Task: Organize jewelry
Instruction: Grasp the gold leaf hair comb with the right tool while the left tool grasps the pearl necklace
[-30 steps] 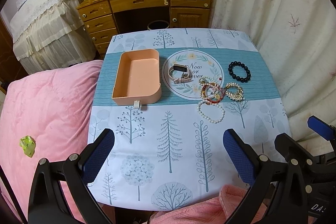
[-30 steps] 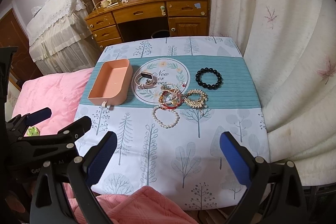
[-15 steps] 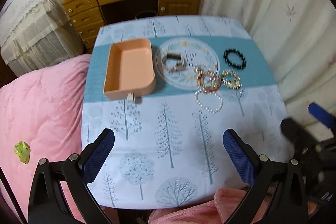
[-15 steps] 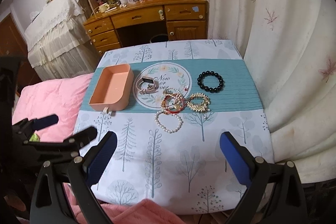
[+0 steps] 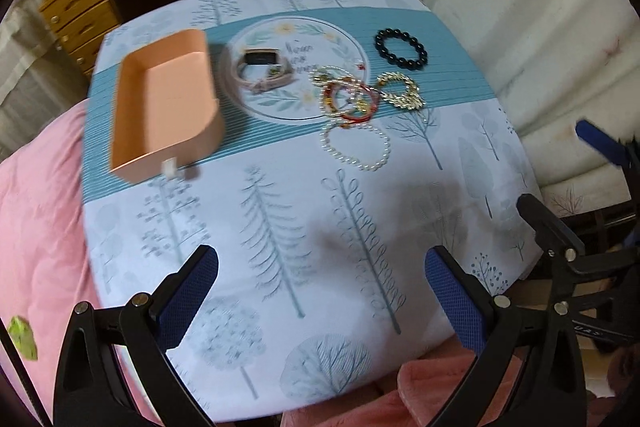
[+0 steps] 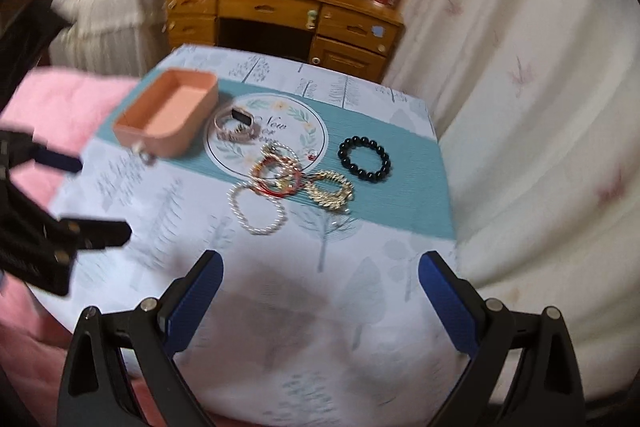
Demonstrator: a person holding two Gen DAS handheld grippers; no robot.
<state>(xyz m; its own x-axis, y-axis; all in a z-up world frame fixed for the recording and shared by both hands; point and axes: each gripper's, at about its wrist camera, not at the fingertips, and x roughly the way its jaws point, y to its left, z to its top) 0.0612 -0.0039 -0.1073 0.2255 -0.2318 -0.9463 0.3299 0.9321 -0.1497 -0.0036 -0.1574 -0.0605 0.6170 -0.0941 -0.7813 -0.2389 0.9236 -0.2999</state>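
While both tools hang over the near counter edge | left tool [image 5: 320, 291] jaws wide, empty | right tool [image 6: 320, 291] jaws wide, empty | white pearl bracelet [image 5: 356, 147], red cord bangles [image 5: 350, 101], gold chain bracelet [image 5: 400, 91], black bead bracelet [image 5: 401, 49] lie clustered right of the empty peach plastic tray [image 5: 168, 103]

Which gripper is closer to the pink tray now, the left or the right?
Probably the left. The left gripper hovers open at the near table edge, on the side of the pink tray. The right gripper, also open, is further right, facing the bracelets.
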